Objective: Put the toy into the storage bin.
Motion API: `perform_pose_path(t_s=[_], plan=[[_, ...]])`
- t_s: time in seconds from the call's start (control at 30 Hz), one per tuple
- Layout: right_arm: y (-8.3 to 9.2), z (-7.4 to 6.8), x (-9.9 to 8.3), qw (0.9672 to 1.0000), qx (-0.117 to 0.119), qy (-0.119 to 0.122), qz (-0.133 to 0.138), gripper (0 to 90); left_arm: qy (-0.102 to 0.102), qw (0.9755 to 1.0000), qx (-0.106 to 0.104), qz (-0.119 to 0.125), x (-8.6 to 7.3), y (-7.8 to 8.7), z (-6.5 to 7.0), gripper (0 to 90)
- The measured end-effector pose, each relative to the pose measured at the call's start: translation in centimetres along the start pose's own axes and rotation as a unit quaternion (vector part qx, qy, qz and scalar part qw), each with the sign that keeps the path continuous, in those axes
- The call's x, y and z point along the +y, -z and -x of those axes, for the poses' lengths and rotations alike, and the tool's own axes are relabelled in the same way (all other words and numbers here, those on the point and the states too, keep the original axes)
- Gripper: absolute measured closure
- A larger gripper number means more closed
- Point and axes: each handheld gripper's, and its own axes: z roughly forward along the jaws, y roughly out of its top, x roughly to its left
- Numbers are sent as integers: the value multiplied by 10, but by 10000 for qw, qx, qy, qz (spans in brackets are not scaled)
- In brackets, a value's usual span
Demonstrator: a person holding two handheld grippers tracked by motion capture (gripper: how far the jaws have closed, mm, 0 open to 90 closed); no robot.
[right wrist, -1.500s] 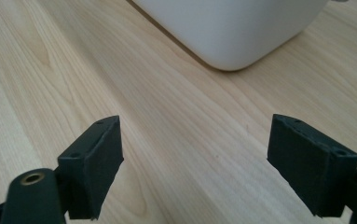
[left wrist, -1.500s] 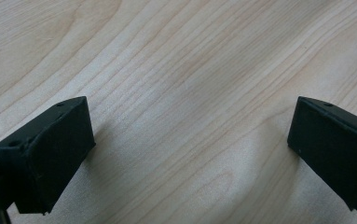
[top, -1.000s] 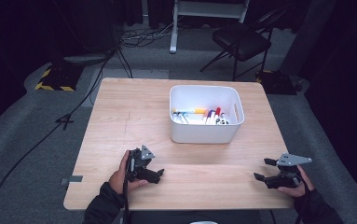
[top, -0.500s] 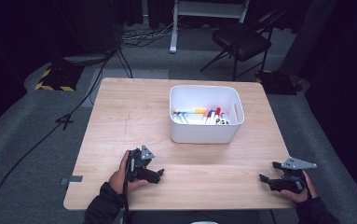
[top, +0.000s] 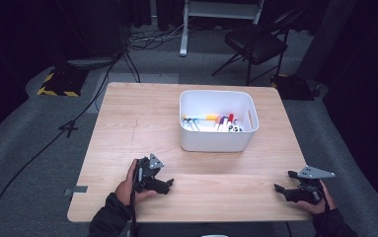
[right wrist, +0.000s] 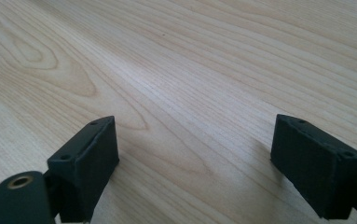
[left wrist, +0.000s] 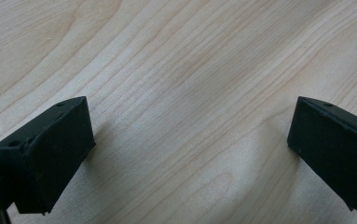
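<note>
My left gripper [left wrist: 185,154] has its two black jaws spread wide apart, with nothing between them but bare wood grain. In the left gripper view the fingertips [left wrist: 50,149] sit low over the tabletop [left wrist: 181,70] and cast soft shadows on it; whether they touch the wood I cannot tell. My left hand [top: 127,182] wraps the body of this gripper near the front edge of the tabletop, left of its middle, with the jaws pointing toward the right edge.

My right gripper [right wrist: 195,172] also has its jaws set wide apart, holding nothing. In the right gripper view its fingertips [right wrist: 87,163] stand close above plain wood. In the high view this gripper [top: 283,190] lies at the front right corner of the tabletop, partly past the right edge, with the jaws pointing toward the left edge and the grey three-cornered plate [top: 315,173] on top. My right hand [top: 320,197] grips it from behind.

The two grippers face each other along the front edge, well apart.

The white bin [top: 191,140] stands right of the tabletop's middle, nearer the back edge, well apart from both grippers. Several markers [top: 215,122] lie inside it on the bottom, roughly side by side.
</note>
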Motion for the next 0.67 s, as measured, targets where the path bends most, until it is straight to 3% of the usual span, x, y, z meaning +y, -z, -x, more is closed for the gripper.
perform_pose_path(t_s=[0.67], plan=[[0, 0, 0, 10000, 0, -2, 1, 152, 35, 10000, -65, -29, 1, -1, 0, 2]])
